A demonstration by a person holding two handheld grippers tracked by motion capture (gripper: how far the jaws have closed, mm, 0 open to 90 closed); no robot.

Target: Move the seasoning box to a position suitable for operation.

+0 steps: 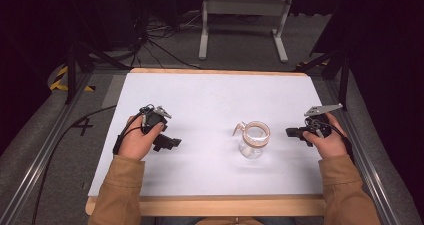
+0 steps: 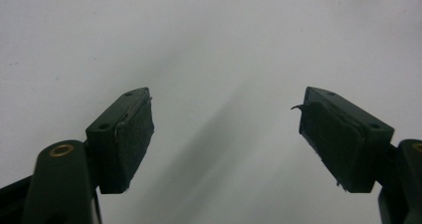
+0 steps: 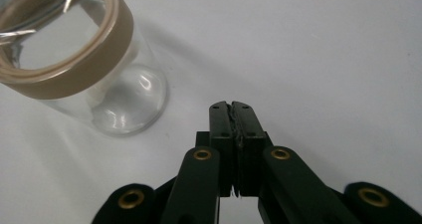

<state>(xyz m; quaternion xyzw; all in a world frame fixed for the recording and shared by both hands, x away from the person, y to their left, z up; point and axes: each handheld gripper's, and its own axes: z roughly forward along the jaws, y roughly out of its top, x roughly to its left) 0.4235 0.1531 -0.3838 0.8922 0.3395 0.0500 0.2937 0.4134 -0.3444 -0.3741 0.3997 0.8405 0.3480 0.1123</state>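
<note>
The glass jar (image 1: pixel 254 140) stands upright on the table (image 1: pixel 210 92) (tan-rimmed mouth up), just ahead and left of the right gripper (image 3: pixel 232 109), whose jaws are clenched empty. The left gripper (image 2: pixel 224 129), well apart from it, gapes wide, held low over bare white.

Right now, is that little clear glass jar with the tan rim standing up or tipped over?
Upright. The clear glass jar with the tan rim stands on its base on the white table, mouth facing up.

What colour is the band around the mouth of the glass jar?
Light brown, a tan band on the clear glass jar; the right gripper view shows it best.
</note>
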